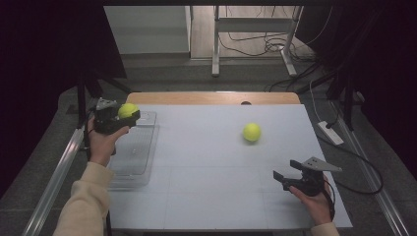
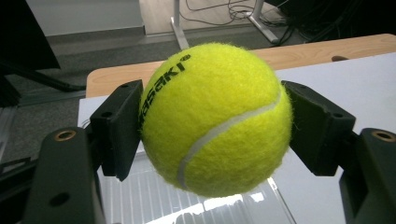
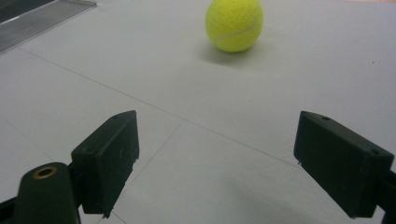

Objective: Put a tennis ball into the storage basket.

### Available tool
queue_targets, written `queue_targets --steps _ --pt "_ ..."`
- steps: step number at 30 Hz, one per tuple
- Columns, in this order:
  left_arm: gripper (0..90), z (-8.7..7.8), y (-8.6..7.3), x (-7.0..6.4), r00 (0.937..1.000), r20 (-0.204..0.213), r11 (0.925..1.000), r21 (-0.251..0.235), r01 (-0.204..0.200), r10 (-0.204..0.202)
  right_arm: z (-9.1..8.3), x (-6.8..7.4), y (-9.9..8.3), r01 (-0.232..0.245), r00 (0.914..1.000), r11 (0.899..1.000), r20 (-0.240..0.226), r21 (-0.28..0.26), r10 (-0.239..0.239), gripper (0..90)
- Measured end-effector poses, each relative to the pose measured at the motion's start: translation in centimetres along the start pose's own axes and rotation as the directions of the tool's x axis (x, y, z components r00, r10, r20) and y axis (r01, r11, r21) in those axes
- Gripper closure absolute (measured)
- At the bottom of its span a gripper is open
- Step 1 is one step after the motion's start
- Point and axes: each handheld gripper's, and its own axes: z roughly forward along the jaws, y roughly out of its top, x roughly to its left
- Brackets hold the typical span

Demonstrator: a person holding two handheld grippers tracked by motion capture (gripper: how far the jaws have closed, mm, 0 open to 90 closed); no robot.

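- Left tool [image 1: 119,119]: at the left edge of the high view, raised in the person's left hand [image 1: 102,142]. Its jaws are clamped on a tennis ball, one pad on each side.
- Held tennis ball [image 2: 215,119]: yellow felt, white seam, black lettering partly readable. In the left gripper view it sits squarely between the two black pads, clear of any surface. It hangs above the far end of the tray, a position that suggests it is about to be lowered in.
- Clear plastic tray [image 1: 133,169]: ribbed, transparent, lying along the left side of the desk. It appears to hold nothing yet. Likely the collecting place for the balls.
- Second tennis ball [image 1: 252,132]: loose on the desk, right of centre in the high view, well apart from the tray. In the right gripper view it lies at top centre [image 3: 234,24], directly ahead of the jaws.
- Right tool [image 1: 285,177]: lower right of the high view, held low in the right hand [image 1: 314,202]. Its jaws stand wide apart with nothing between them. It points toward the loose ball, apparently set for the next pickup.
- Desk [image 1: 216,191]: pale sheet with faint grid lines over a wooden top, whose edge shows along the far side.
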Motion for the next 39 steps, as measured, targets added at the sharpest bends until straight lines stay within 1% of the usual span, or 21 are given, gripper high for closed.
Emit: queue_targets --steps 7,14,19,20,29,35,39 --pt "26.9 0.4 0.2 0.6 0.9997 -0.023 0.9998 0.018 -0.006 0.007 0.0 0.0 0.0 0.0 1.0 1.0 0.0 0.001 0.0 14.5" --pt "26.8 0.8 0.4 1.3 0.9987 -0.051 0.9992 0.039 -0.003 0.005 0.0 0.0 0.0 -0.001 1.0 1.0 0.001 0.002 0.001 14.5" --pt "26.8 1.2 0.6 1.7 0.9979 -0.064 0.9988 0.048 0.008 -0.005 0.1 -0.1 0.0 -0.004 1.0 1.0 0.001 0.002 0.003 14.5" --pt "26.8 1.4 0.7 1.9 0.9974 -0.072 0.9983 0.057 0.01 -0.006 0.1 -0.1 0.0 -0.002 1.0 1.0 0.002 0.004 0.002 14.5" --pt "26.8 2.2 0.8 2.2 0.9963 -0.085 0.9967 0.078 0.019 -0.013 0.1 -0.1 0.0 -0.003 1.0 1.0 0.002 0.007 0.003 14.5" --pt "26.8 2.6 0.6 2.6 0.9955 -0.094 0.9932 0.114 0.026 -0.015 0.1 -0.1 0.0 -0.005 1.0 1.0 0.0 0.004 0.005 14.5" --pt "26.8 2.7 0.5 2.9 0.9952 -0.096 0.9916 0.126 0.032 -0.02 0.1 0.0 0.0 -0.004 1.0 1.0 0.001 0.006 0.004 14.6"
